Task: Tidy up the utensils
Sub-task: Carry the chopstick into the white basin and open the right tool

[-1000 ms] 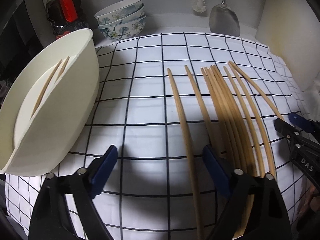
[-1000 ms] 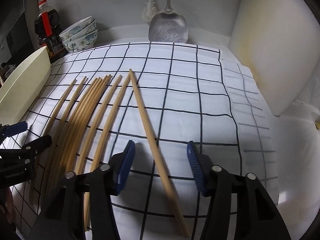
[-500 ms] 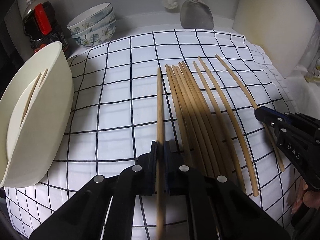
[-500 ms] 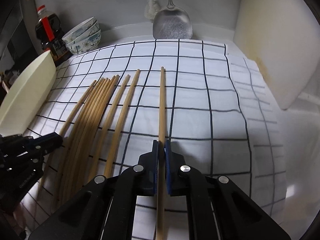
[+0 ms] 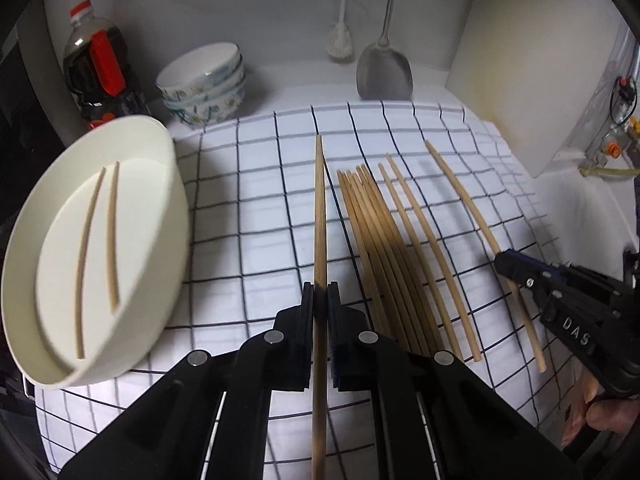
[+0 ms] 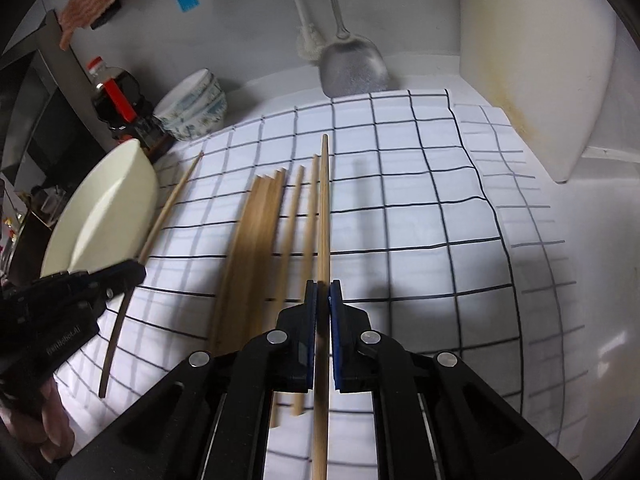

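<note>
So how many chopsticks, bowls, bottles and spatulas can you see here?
Chopsticks: 11 (2 in the tray, 1 in the left tool, 1 in the right tool, 7 lying on the cloth)
Bowls: 3
Bottle: 1
Spatula: 1
Total: 16

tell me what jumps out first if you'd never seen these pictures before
Each gripper is shut on a single chopstick: the left gripper holds one chopstick and the right gripper holds another, both above the checked cloth. Between them a loose row of chopsticks lies on the cloth. At the left, a cream oval tray already has two chopsticks in it.
</note>
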The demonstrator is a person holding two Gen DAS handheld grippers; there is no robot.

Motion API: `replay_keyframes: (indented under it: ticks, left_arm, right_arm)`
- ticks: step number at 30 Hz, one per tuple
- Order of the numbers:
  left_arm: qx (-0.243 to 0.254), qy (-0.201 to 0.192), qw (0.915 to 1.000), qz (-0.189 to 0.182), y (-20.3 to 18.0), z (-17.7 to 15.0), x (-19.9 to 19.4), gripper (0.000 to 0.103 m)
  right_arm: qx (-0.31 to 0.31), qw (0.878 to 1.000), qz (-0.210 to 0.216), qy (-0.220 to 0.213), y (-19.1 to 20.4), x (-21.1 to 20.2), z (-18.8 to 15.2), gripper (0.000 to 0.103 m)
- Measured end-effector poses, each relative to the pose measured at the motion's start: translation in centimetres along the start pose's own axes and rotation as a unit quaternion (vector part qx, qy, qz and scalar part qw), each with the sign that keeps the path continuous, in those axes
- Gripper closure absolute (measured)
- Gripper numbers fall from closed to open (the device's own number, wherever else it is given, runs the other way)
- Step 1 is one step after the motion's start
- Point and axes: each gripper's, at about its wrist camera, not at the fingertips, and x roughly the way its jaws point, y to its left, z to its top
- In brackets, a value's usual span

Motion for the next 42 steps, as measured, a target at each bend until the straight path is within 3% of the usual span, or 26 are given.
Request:
replay_keyframes:
  ticks: [9,19,25,34,42]
  left_arm:
    - [-0.025,-0.042,0.9988,0.006,6.2,1.6,-5.1,0.096]
    - [-0.09,-0.052,0.9936,0.045,16.7,1.2,-7.1,0.096]
    - [-0.121,-0.042,0.9898,0.062,22.3,0.7,-6.2,0.096]
    - [-0.135,-0.028,0.988,0.069,26.2,0.6,-2.9,0.096]
    - [-0.135,-0.013,0.9888,0.061,27.4,0.4,-0.7,0.096]
  right_arm:
    - [-0.033,0.998,0.036,-0.026,7.7,-2.7,2.6,0.097]
    - [-0.071,0.992,0.097,-0.034,17.9,-1.1,5.7,0.097]
    - [-0.108,0.986,0.125,-0.01,24.4,2.4,6.8,0.097]
    - [-0.131,0.982,0.129,0.043,30.7,8.4,7.9,0.097]
    - [-0.114,0.985,0.099,0.081,31.2,12.2,8.1,0.097]
